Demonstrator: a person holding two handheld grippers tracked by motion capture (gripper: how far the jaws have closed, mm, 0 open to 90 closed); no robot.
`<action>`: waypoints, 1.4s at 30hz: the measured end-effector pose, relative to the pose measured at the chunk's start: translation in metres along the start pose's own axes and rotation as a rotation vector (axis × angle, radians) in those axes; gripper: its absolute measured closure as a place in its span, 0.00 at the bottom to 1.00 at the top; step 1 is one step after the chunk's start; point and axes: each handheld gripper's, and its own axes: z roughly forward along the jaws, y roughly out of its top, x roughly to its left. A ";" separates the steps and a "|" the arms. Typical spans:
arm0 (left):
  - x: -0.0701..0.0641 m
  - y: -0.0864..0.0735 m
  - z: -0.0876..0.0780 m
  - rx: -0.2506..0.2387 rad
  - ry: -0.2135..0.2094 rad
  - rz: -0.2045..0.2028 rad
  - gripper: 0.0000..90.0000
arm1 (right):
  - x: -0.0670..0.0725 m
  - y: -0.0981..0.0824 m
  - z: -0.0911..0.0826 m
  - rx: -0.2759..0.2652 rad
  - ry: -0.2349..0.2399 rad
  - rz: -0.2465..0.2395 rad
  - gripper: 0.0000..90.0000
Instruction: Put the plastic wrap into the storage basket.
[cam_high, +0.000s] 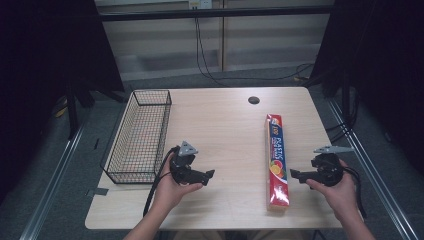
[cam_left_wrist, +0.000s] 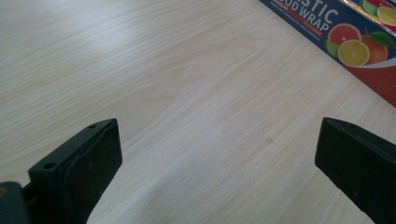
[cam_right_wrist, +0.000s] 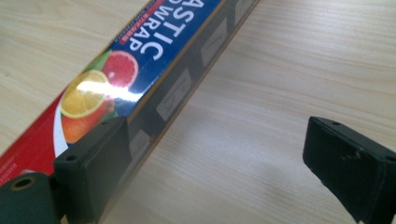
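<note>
Right gripper (cam_right_wrist: 212, 163) (agape) — beside wrap box (cam_right_wrist: 116, 79)

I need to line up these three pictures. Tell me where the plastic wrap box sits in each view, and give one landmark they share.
High view: the plastic wrap box lies lengthwise right of centre on the table, between the two grippers.
Left gripper view: its fruit-printed end crosses the top right corner.
Right gripper view: it runs diagonally from lower left to the top middle, past the left jaw.
Shared landmark: the orange and grapefruit picture on the box.

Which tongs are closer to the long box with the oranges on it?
Right. The right tongs sit open just beside the box; the left tongs are open too, farther off across bare table.
</note>
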 end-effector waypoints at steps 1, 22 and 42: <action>0.000 0.000 0.001 0.004 -0.002 0.001 0.01 | 0.002 0.003 0.000 0.013 -0.001 0.015 0.08; -0.006 -0.004 0.001 0.042 0.000 0.050 0.02 | 0.040 0.029 0.010 0.046 0.001 0.063 0.09; -0.009 -0.005 -0.003 0.051 -0.001 0.069 0.03 | 0.056 0.040 0.039 0.115 -0.040 0.133 0.11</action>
